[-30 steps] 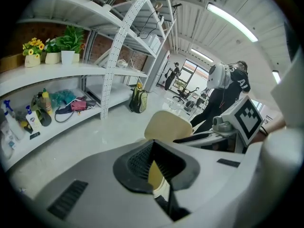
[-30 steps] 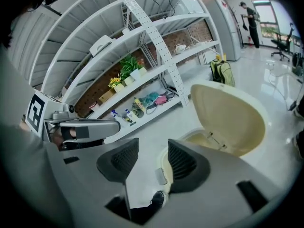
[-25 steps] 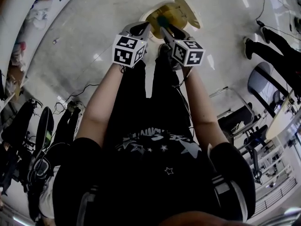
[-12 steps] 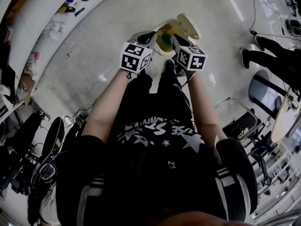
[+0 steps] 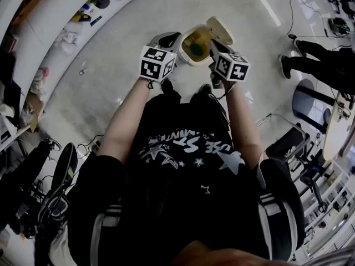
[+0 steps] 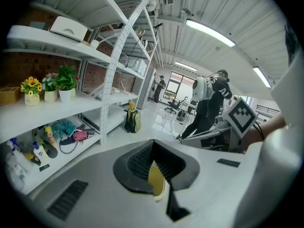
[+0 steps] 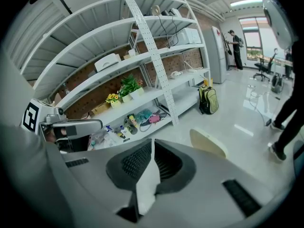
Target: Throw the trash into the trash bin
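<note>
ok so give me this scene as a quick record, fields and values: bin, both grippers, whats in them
setting: room with white shelving
trash bin: between the two grippers in the head view
lid: open
bin contents: green thing, kind unclear
left gripper: jaws closed on a yellowish piece with a pale edge
right gripper: jaws have just been closing, now pinching a thin white piece
trash dropped in: cannot tell

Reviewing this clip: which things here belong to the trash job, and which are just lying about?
Job: trash bin, its open lid, white scrap, yellowish piece (likely; hard to identify).
Lying about: backpack, potted plants, bottles on the shelf.
</note>
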Available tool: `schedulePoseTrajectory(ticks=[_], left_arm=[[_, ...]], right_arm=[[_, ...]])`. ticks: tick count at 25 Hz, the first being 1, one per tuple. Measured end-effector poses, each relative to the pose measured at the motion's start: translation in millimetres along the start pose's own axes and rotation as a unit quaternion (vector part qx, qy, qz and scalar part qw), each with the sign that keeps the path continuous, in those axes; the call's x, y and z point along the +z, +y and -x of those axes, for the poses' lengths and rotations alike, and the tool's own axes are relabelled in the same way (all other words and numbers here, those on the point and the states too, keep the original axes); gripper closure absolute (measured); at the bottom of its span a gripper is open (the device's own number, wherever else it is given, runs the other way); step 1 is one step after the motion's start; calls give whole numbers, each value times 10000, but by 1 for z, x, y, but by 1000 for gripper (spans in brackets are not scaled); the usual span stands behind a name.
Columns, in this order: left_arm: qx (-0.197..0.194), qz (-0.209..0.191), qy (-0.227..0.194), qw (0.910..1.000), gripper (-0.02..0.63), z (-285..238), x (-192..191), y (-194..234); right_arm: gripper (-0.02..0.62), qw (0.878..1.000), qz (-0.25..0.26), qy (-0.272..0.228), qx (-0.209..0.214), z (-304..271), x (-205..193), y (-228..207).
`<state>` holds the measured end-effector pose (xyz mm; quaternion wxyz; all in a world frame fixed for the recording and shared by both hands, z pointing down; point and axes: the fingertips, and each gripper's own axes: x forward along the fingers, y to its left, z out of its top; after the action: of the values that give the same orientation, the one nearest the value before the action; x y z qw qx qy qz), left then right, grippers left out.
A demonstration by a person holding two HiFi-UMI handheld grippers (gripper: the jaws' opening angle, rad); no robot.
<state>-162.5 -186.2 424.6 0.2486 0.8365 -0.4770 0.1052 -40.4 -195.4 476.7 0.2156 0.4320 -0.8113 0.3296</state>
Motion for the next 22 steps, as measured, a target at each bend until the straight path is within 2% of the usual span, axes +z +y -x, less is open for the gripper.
schedulePoseTrajectory(ticks=[5,11,18,22], left_arm=[[134,4,-128,9998,597,9,8,-1],[283,-101,-235,9993,597,21,14,-15],[404,-200,-304,9985,597,28,13,-58],[467,-203,-361,9981,597,37,6,-81]], right_arm=[[571,10000,-30,-18,76,4,6,-5],[571,9994,163,-172,242,21,19,3],[581,9985,208,-334,374,59,16,-9],[581,9979,276,-334,477,81,-1,-14]])
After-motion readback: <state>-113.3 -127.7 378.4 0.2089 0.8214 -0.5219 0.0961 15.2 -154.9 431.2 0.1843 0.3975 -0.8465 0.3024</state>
